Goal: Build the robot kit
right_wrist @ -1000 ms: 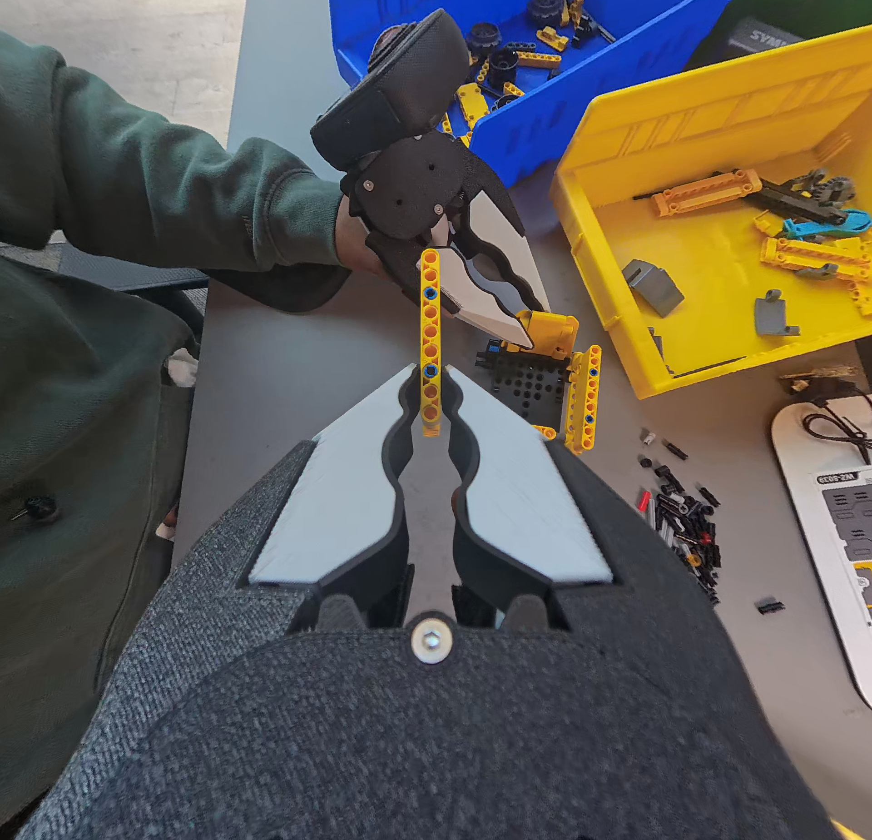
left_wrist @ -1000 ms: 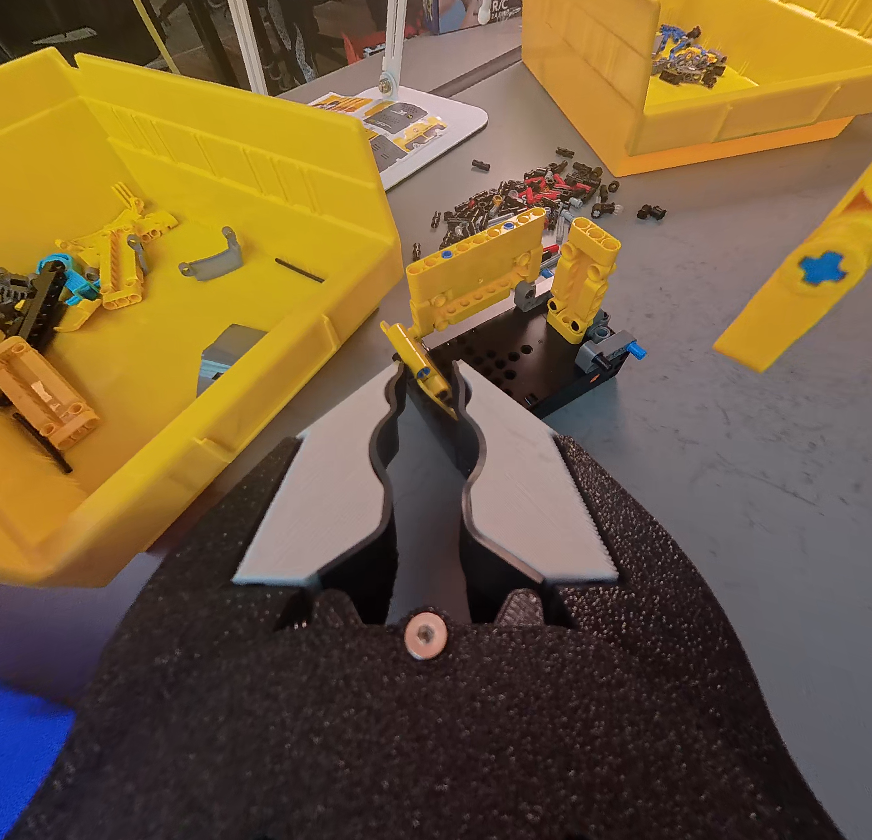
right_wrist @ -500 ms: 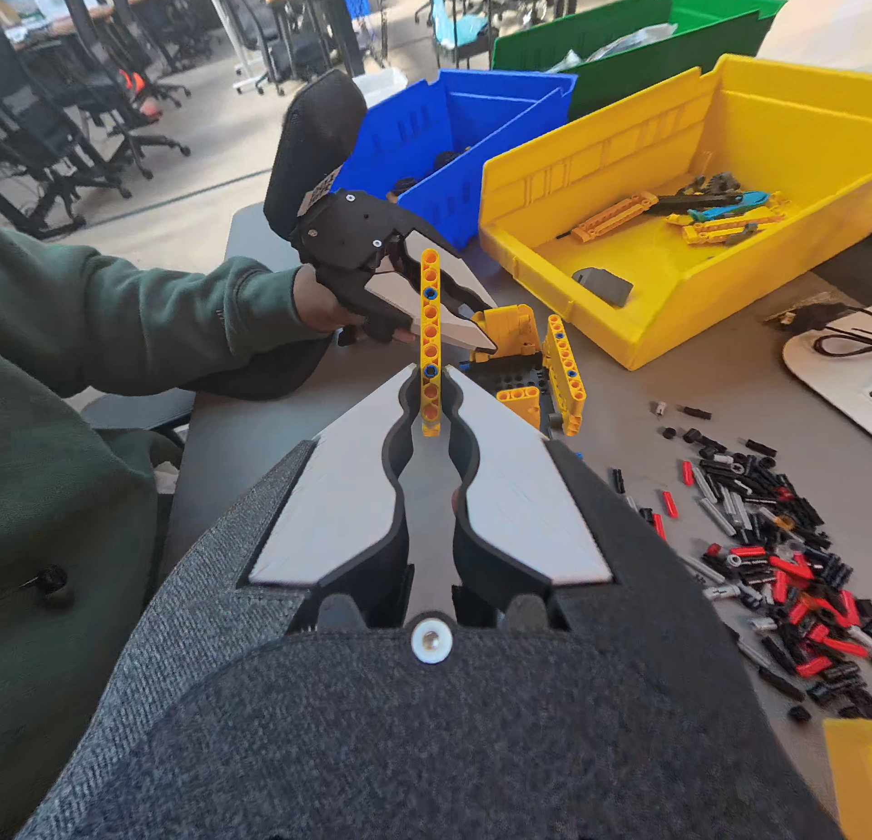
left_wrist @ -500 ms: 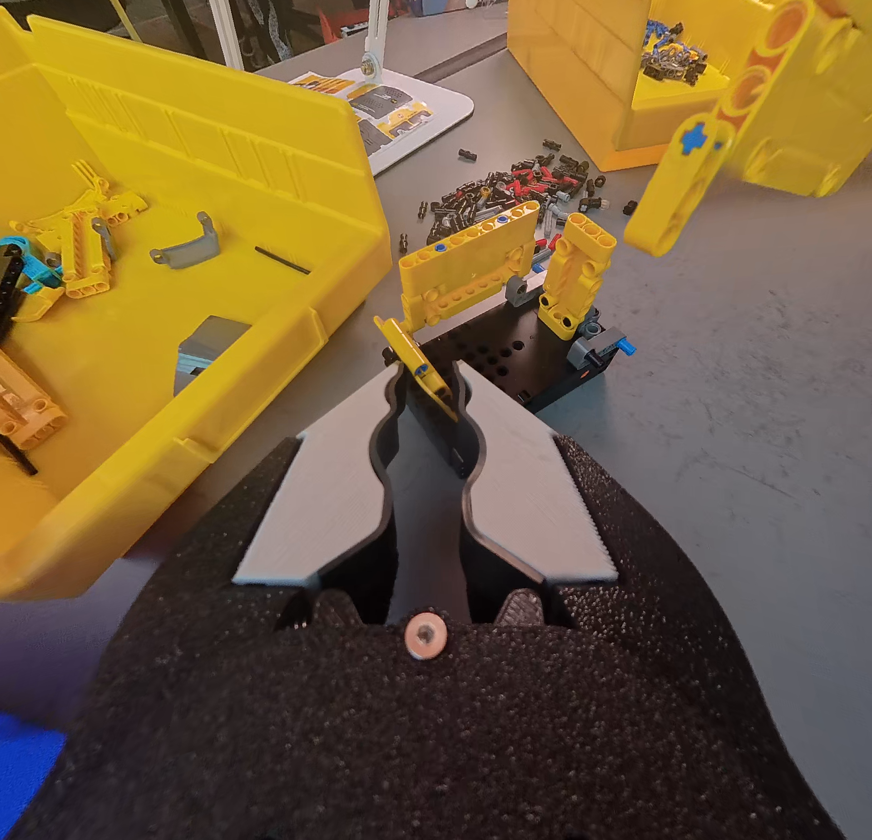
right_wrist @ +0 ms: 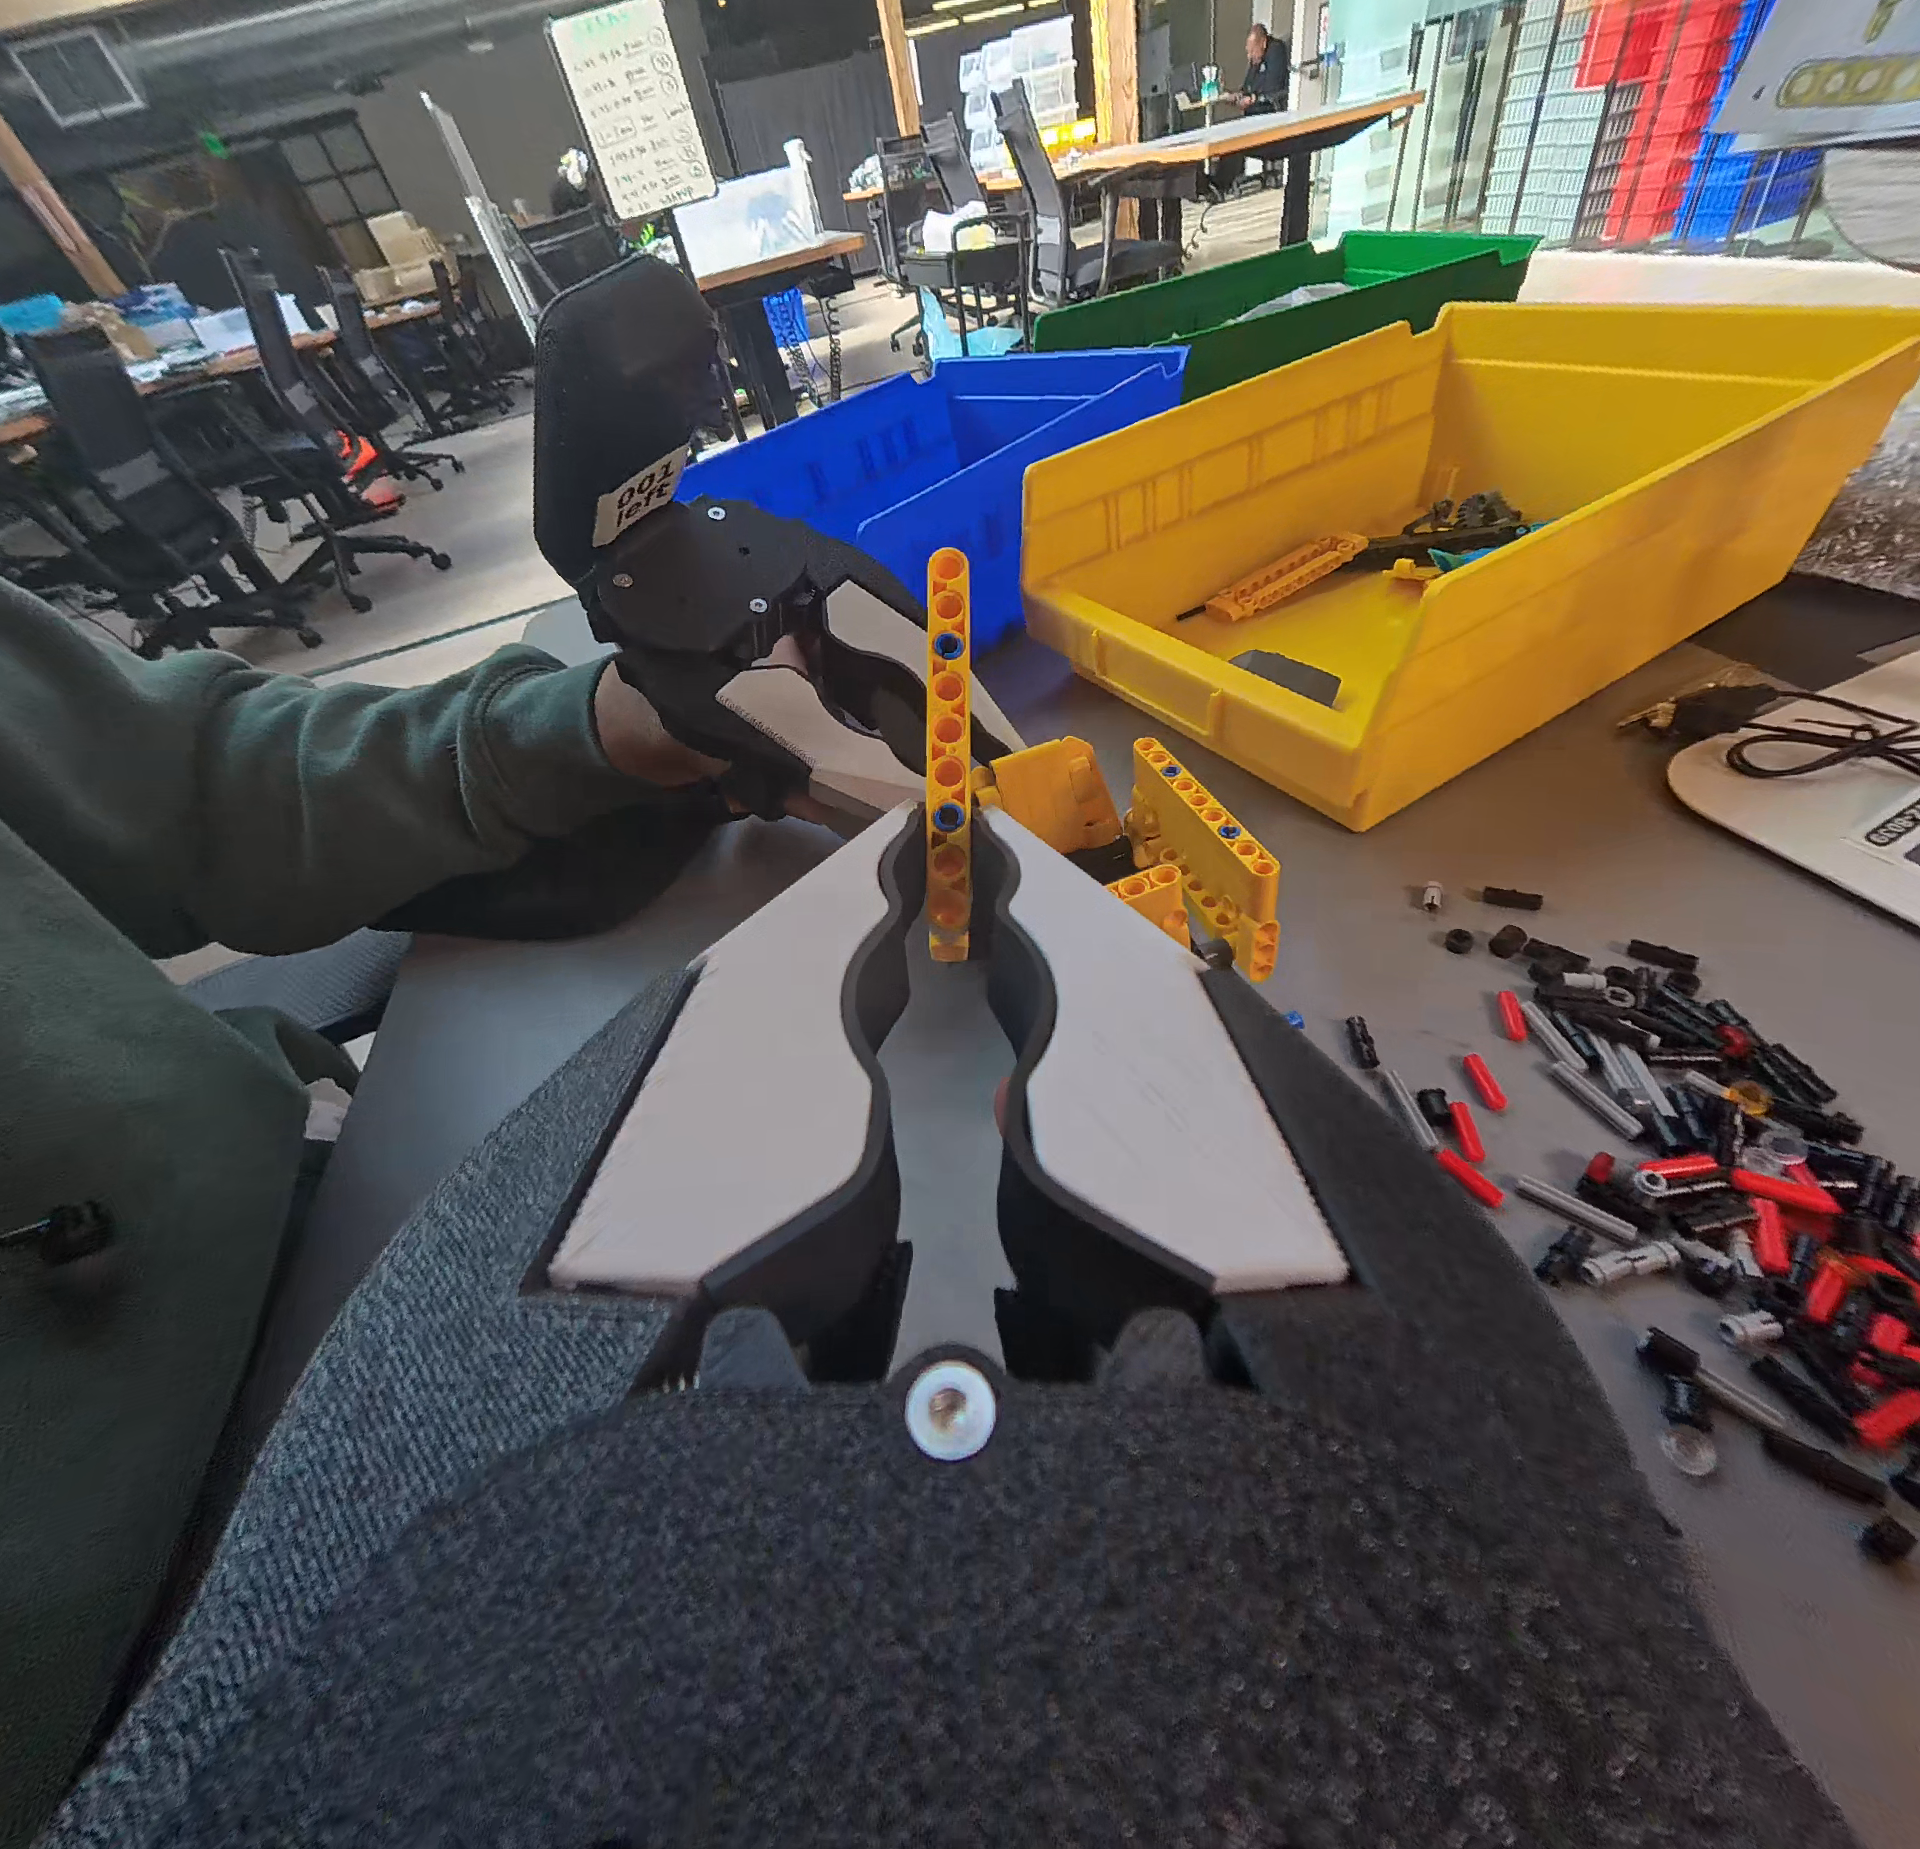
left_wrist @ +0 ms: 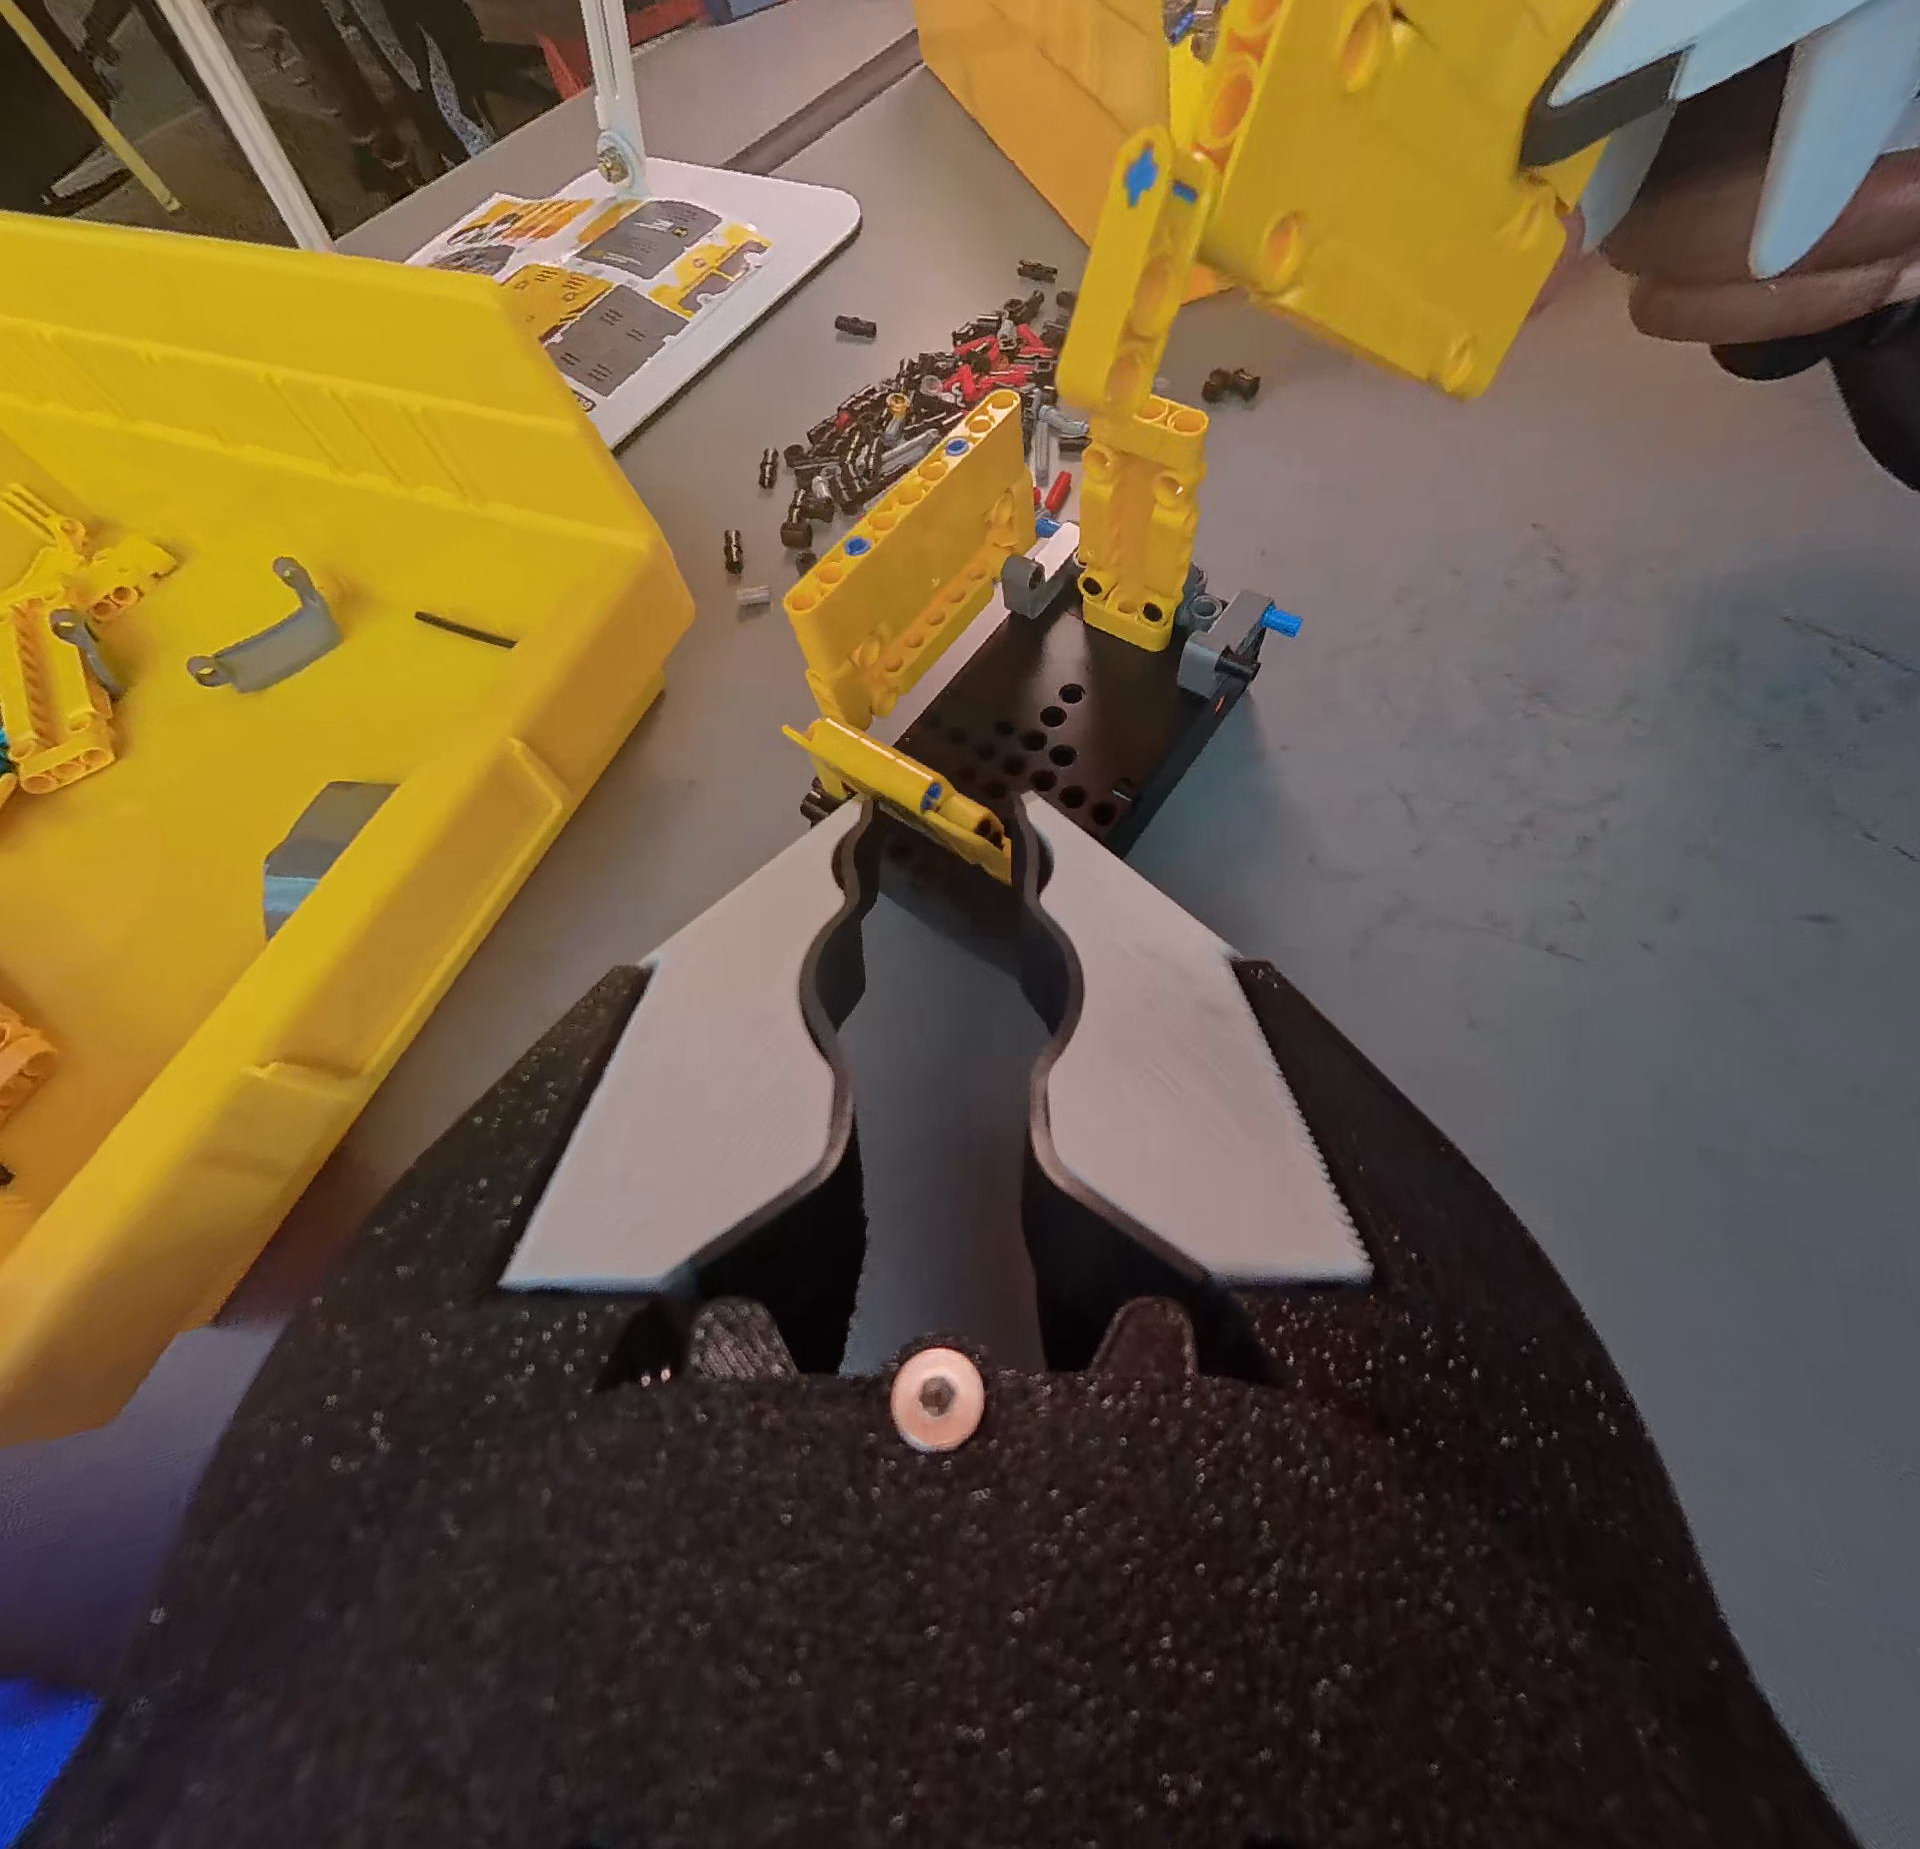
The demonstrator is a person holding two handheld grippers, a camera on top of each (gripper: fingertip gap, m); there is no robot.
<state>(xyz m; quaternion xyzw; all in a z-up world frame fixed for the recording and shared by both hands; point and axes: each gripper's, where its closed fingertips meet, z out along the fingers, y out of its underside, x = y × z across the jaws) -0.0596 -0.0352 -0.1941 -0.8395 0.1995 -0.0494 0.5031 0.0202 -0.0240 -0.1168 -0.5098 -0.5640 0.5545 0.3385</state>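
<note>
My left gripper (left_wrist: 940,828) is shut on a small yellow beam (left_wrist: 899,786) at the near corner of a brick assembly. The assembly has a black perforated plate (left_wrist: 1039,750), a leaning yellow panel (left_wrist: 914,563) and a yellow upright block (left_wrist: 1138,521). My right gripper (right_wrist: 951,838) is shut on a long yellow beam with holes (right_wrist: 948,719), held upright. In the left wrist view this part (left_wrist: 1351,158) hangs just above the upright block, with the right gripper's fingers (left_wrist: 1766,23) at the top right. The left gripper's fingers (right_wrist: 800,739) and the assembly (right_wrist: 1205,854) show behind the beam.
A yellow bin (left_wrist: 312,760) with loose parts stands left of the assembly, another yellow bin (left_wrist: 1039,85) behind it. Blue (right_wrist: 935,469) and green (right_wrist: 1351,293) bins stand farther off. A pile of black, red and grey pins (right_wrist: 1714,1155) and a white stand base with a sheet (left_wrist: 644,261) lie on the grey table. About 12 cm separates my left fingertips from my right.
My right gripper has carried the yellow part in from the right to just above the assembly's upright block, and its view has tilted up. My left gripper has kept its hold on the assembly.
</note>
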